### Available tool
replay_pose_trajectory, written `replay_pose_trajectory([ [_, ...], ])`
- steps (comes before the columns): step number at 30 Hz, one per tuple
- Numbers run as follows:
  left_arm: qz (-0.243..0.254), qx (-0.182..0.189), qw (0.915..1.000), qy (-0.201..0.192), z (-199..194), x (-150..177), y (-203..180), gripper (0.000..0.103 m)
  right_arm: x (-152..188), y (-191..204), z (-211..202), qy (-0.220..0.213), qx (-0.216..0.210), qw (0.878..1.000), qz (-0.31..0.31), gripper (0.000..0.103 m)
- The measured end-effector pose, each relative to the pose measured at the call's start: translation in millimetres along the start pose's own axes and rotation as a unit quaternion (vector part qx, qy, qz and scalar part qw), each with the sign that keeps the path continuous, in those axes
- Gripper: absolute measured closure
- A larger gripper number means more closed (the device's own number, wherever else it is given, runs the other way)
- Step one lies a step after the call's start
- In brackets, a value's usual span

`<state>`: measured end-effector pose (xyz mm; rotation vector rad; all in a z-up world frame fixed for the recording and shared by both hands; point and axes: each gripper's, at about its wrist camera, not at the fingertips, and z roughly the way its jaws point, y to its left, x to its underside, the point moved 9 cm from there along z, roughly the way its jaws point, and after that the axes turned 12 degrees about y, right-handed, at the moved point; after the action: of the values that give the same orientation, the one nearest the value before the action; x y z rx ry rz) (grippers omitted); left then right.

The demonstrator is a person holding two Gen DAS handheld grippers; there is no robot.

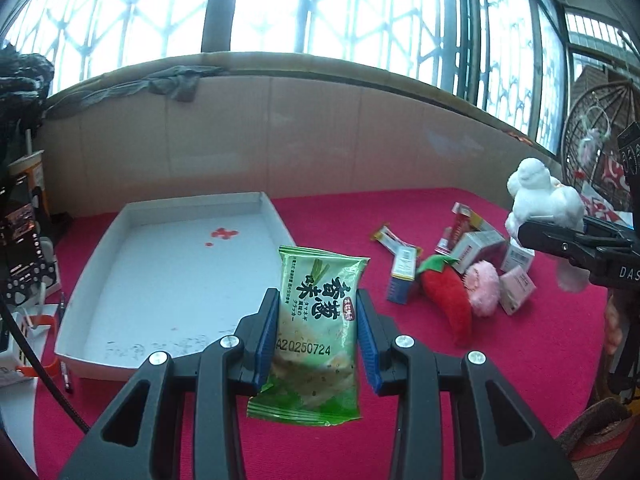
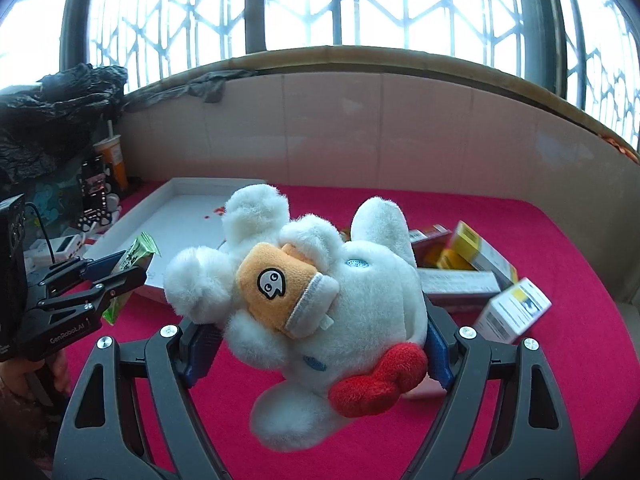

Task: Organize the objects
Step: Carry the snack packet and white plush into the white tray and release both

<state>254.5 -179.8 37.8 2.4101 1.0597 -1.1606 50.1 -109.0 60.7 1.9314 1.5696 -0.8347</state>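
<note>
Tray (image 1: pixel 100 280): white, shallow, bare but for small red specks; set at the left of the red cloth (image 1: pixel 500 360), probably as the place to gather things.
Left gripper (image 1: pixel 318 332): narrowly set, blue pads clamped on both sides of the packet; held off the cloth, just right of the tray's near corner.
Packet (image 1: pixel 320 320): green snack bag, upright between the pads, top above them and bottom hanging below; pinched mid-body, likely so the flat bag will not slip.
Pile (image 1: pixel 460 272): small boxes, red strawberry plush, pink plush; loose on the cloth right of the tray, not yet sorted.
Right gripper (image 2: pixel 316 344): spread wide, grasping the doll across its body, clear of the cloth.
Doll (image 2: pixel 320 300): white plush, red bow, orange patch; lying sideways between the pads, bulky enough to need the wide span.
Judgement: 2 items lifted, both seemingly bound for the tray.
</note>
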Motion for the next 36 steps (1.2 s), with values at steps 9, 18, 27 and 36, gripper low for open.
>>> replay_pose_trajectory([
  [9,-0.027,-0.023,0.9994,0.001,6,-26,48,0.067,-34,55,27,0.015,-0.042,0.998,-0.044,0.02],
  [18,-0.111,-0.051,0.9915,0.046,51,-54,127,0.067,-54,117,85,0.066,-0.092,0.991,-0.064,0.02],
  [27,-0.133,-0.073,0.9858,0.072,67,-51,158,0.066,-61,173,150,0.095,-0.09,0.985,-0.109,0.02],
  [36,-0.158,-0.042,0.9823,0.092,85,-47,162,0.022,-57,189,174,0.099,-0.094,0.982,-0.128,0.008],
])
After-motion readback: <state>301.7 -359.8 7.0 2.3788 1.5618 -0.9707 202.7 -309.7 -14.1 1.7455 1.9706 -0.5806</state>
